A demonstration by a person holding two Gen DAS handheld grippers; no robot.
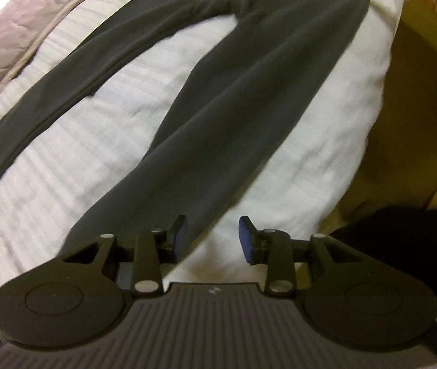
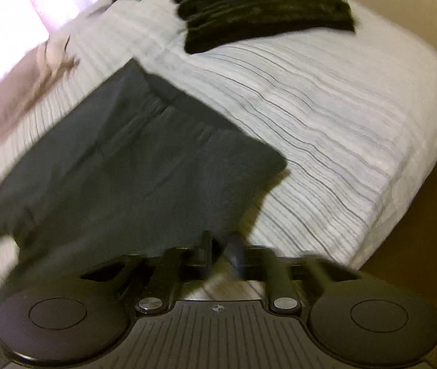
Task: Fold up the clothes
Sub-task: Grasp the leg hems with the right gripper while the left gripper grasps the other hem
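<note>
Below, left gripper (image 1: 212, 235) spread wide over trousers (image 1: 218, 117) leg, right gripper (image 2: 220, 250) pinching their edge

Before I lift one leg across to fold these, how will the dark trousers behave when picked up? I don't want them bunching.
The dark trousers probably hang floppy: they lie flat and creased on the striped bedspread. The long legs would likely trail, so one open left gripper may not suffice. The matte knit looks grippy, not slippery.

Bedroom: striped bed (image 2: 341, 123), pillow (image 2: 261, 6).
</note>
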